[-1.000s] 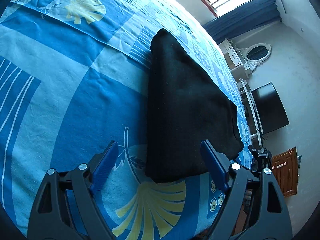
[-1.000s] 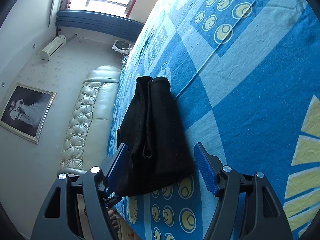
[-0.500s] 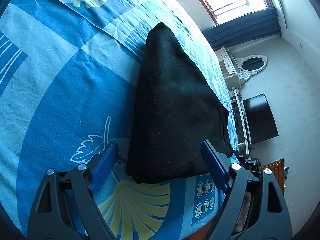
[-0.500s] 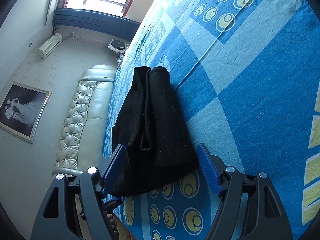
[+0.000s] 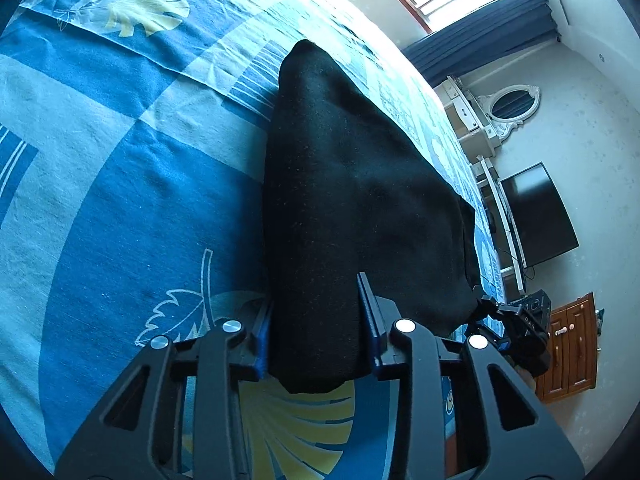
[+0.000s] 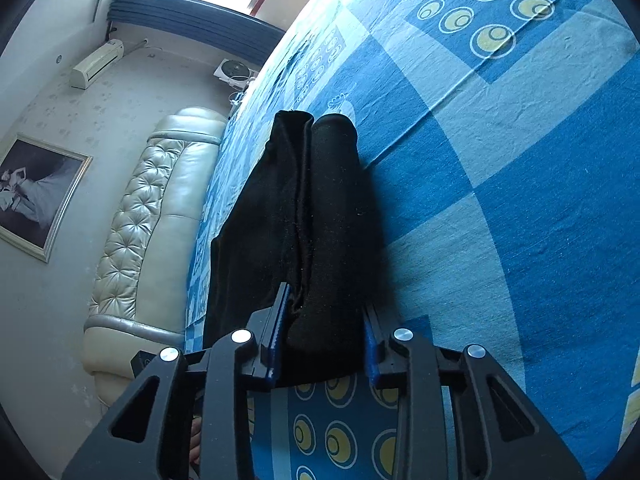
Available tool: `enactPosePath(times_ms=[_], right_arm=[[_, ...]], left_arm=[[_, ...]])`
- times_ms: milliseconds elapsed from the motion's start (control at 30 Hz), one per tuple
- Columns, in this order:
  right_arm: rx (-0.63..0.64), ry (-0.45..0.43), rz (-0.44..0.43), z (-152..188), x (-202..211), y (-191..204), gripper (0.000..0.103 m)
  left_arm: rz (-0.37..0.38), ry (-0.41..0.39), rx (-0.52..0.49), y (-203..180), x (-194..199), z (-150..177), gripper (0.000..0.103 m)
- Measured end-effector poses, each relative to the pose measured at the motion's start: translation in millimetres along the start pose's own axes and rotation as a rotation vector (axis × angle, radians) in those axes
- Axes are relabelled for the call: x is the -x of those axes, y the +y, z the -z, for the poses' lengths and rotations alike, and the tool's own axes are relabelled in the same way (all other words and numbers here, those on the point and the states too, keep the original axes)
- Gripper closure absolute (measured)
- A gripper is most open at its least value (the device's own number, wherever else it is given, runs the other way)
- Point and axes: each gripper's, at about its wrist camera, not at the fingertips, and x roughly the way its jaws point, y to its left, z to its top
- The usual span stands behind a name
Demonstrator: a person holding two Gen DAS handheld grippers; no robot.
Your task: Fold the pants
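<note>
Blue bedsheet (image 5: 120,184), folded black pants (image 5: 352,200) lengthwise away, left claw (image 5: 316,332) and right claw (image 6: 324,336) closing on near end

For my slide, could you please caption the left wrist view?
Left gripper closing on the black folded pants on a blue patterned bedsheet.

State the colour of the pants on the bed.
Black pants, plain with no pattern; clearest in the left wrist view.

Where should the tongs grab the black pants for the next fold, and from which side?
Grip the near short edge of the pants, one corner per tongs, coming from the bed's near edge: the bundle lies flat, running away. Left tongs and right tongs are closing there, cloth between them.
</note>
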Motion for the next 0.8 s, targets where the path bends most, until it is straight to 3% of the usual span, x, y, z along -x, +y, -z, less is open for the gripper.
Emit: enactPosePath(times_ms=[533, 800], right_arm=[[-0.048, 0.022, -0.043, 35.0, 26.4, -9.6, 0.073], [-0.043, 0.046, -0.046, 58.5, 36.2, -7.9, 0.073]], left_arm=[[-0.110, 0.011, -0.083, -17.5, 32.5, 22.3, 0.071], [-0.104, 0.013, -0.059, -7.1, 50.0, 45.6, 0.071]])
